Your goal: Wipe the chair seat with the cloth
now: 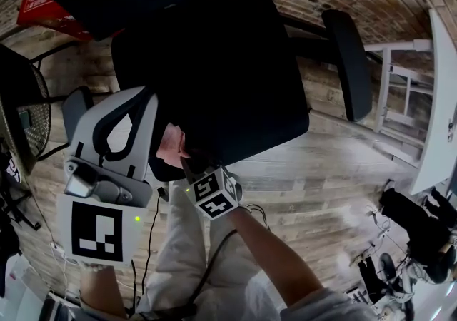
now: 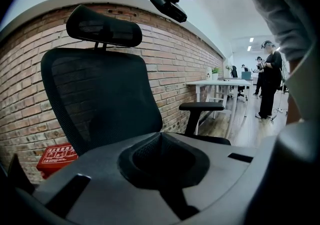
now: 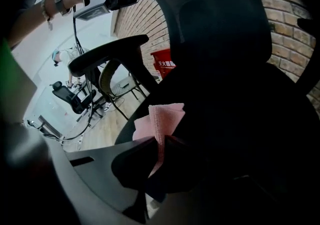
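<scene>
1. Wood-plank floor [image 1: 321, 177] runs under the scene, with a brick wall [image 2: 170, 44] at the far side.
2. Nearest, the person's forearm [image 1: 278, 255] reaches forward to the right gripper [image 3: 159, 141]. Its jaws are pressed together on a pink cloth [image 3: 165, 116], and a folded tuft of the cloth stands above them.
3. That cloth is at the near edge of the black chair seat [image 1: 228, 84], towards its left. No view shows whether it presses on the seat.
4. On the left, the left gripper [image 2: 161, 136] is just beside the seat's near left corner. Its jaws are closed on each other with nothing between them, and they point towards the chair's back.
5. Farther off, the mesh backrest [image 2: 100, 99] rises upright, with a headrest [image 2: 104, 25] above it. One black armrest [image 2: 200, 105] is at the seat's right.
6. A red box [image 2: 57, 156] sits on the floor at the far left, close against the brick wall.
7. At the far right stands a white table [image 2: 215, 84]. Beyond it a person [image 2: 270, 79] in dark clothes is on their feet.
</scene>
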A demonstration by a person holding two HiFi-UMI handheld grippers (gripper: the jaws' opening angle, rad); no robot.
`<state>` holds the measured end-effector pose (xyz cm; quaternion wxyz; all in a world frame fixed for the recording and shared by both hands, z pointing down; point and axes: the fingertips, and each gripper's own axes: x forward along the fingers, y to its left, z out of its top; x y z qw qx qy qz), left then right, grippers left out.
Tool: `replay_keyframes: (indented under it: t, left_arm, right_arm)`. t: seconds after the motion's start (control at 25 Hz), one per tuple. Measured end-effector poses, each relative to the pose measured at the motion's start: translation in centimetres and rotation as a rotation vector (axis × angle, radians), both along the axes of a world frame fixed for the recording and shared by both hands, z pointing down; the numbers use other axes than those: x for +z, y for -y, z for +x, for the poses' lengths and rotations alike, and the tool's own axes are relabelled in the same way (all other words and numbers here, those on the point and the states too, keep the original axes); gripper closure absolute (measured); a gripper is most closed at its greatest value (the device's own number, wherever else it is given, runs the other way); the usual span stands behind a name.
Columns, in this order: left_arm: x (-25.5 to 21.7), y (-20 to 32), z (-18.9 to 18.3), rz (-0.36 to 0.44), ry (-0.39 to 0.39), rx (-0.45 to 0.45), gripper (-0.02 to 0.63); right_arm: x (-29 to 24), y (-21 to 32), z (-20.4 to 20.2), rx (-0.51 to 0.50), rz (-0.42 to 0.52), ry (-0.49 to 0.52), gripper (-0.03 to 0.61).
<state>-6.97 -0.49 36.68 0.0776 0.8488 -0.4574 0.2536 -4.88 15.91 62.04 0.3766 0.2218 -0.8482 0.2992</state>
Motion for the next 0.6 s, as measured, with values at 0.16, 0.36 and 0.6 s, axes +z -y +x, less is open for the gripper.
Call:
replay_keyframes:
  t: [0.16,0.36,0.6]
  left_arm:
    - [0.0,0.1,0.7,0.001,0.0,0.007,0.595]
    - [-0.3,0.2,1.8,0.004,0.003,0.027,0.595]
    - [-0.2,0.4,3.2,0.002,-0.003,0.044,0.595]
  right_arm:
    - [0.7,2.0,4.0,0.05,0.041,-0.063,0.523]
    - [0.9,4.8,9.9,0.147,0.08,-0.139,0.523]
    - [0.8,7.1,17.5,0.232,0.121,-0.228,0.523]
